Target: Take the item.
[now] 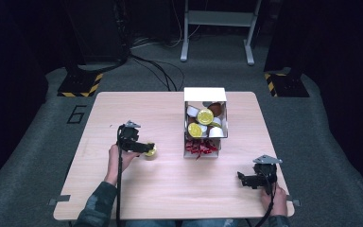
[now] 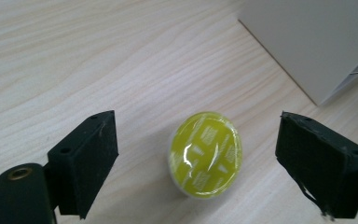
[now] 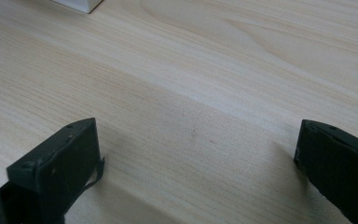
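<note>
While the left tongs (image 2: pixel 196 163) gape wide, the yellow capsule (image 2: pixel 205 154) lies on the table (image 2: pixel 98 56) between them, untouched.

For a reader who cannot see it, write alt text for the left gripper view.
A yellow-green foil-topped capsule rests on a pale wooden table between the open black tongs, touching neither jaw. A white box stands at the upper right corner.

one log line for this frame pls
left gripper: open, pads clear of yellow capsule on table | right gripper: open, empty | box: holds capsules
</note>
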